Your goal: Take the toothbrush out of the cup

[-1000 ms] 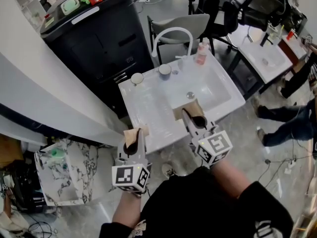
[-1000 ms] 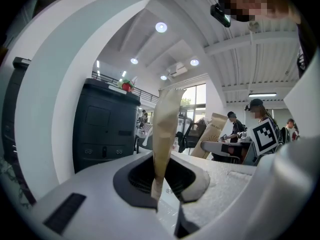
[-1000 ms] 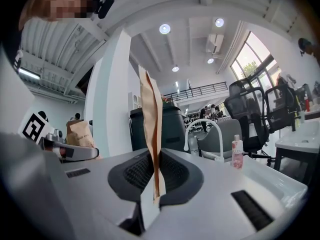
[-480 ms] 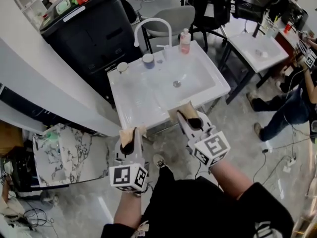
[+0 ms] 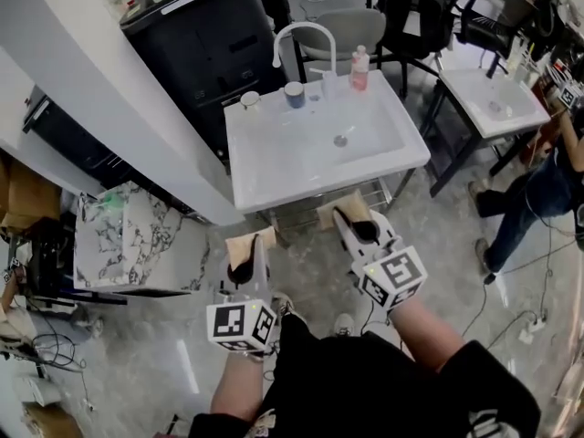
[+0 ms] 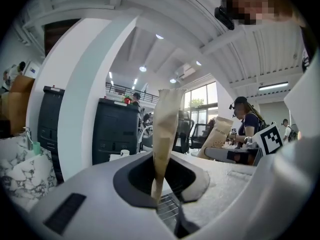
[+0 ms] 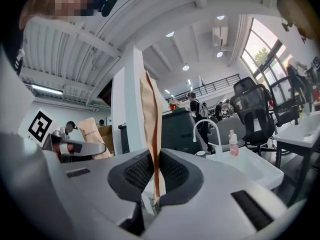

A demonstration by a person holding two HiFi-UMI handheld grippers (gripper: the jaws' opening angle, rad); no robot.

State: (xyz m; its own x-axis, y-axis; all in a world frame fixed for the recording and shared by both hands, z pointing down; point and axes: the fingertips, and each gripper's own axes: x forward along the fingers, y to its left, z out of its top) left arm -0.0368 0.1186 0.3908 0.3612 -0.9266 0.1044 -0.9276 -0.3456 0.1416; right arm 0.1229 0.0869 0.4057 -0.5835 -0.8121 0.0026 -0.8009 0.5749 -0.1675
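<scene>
Blue cup [image 5: 294, 94] upright — toothbrush indiscernible

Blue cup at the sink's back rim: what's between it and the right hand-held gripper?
Head view: only the white rectangular sink lies between the small blue cup and the right hand-held gripper; that stretch is bare.

Sink [image 5: 274, 164] dead ahead: faucet [image 5: 296, 31] on its back rim, cup [image 5: 294, 94] left of the base, bottle [image 5: 359, 67] right, chair [image 5: 351, 24] behind.

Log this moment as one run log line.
left gripper: shut, empty | right gripper: shut, empty | blue cup: on sink rim, untouched
</scene>
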